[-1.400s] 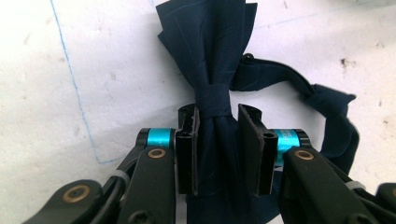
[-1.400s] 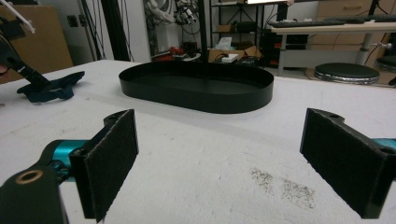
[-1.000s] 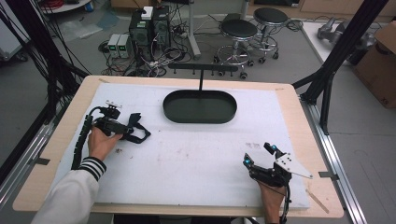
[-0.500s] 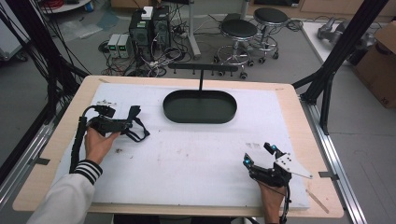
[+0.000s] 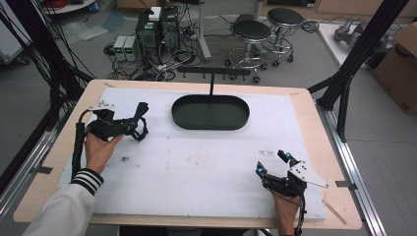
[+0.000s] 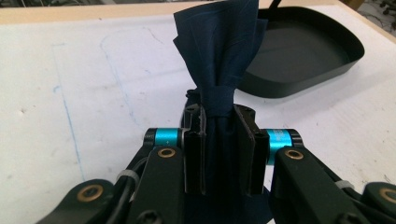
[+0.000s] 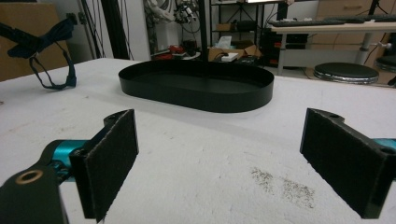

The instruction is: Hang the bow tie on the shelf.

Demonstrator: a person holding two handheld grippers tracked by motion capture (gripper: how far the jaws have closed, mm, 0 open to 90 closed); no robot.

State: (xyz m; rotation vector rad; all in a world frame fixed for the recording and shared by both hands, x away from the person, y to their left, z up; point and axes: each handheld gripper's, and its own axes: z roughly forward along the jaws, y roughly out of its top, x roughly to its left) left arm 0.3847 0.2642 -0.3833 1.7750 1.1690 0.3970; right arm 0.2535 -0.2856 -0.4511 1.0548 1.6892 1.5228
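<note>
Left gripper view has the left gripper (image 6: 219,144) with jaws just closed, pinching a dark blue cloth bow (image 6: 219,60) that stands upright between the pads, long axis along the jaws. Ahead to the right lies the black tray (image 5: 210,112), nothing between on the counter (image 5: 206,162). Right gripper (image 5: 273,163) rests well apart, jaws spread.

Even, bright overhead light; soft shadows; high view slightly soft.
</note>
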